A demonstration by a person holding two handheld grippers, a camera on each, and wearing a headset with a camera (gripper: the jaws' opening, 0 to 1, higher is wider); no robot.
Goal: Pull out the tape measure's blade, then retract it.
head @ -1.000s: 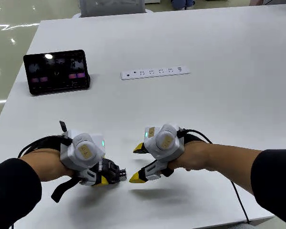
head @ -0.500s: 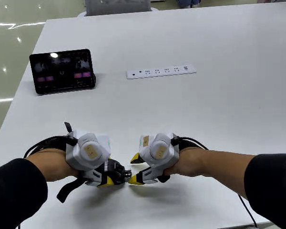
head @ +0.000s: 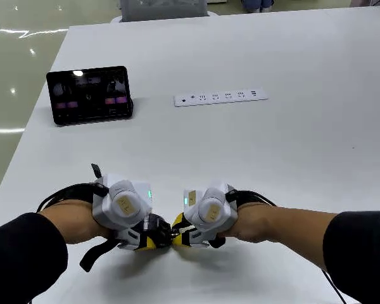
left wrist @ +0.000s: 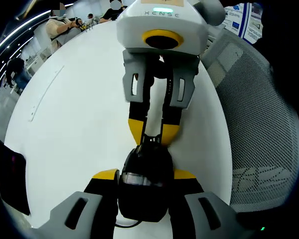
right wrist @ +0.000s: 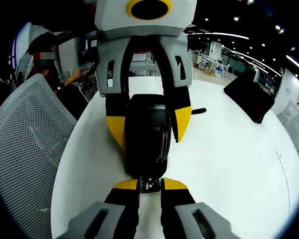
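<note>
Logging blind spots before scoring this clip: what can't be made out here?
Head view: the tape measure is largely covered by the housings of the left gripper and right gripper.
Right gripper view: the blade tip is pinched between that gripper's jaws, so whether any blade is drawn out is hidden.
Head view: the tablet screen is too small to read.

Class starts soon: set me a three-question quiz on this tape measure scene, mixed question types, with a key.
1. True or false: the left claw grips the tape measure.
2. The right claw pinches: A) a screw, B) the blade tip, C) a pen.
3. Fill in: in the head view, the tablet stands ___ of the power strip.
Key: 1 true; 2 B; 3 left.
</note>
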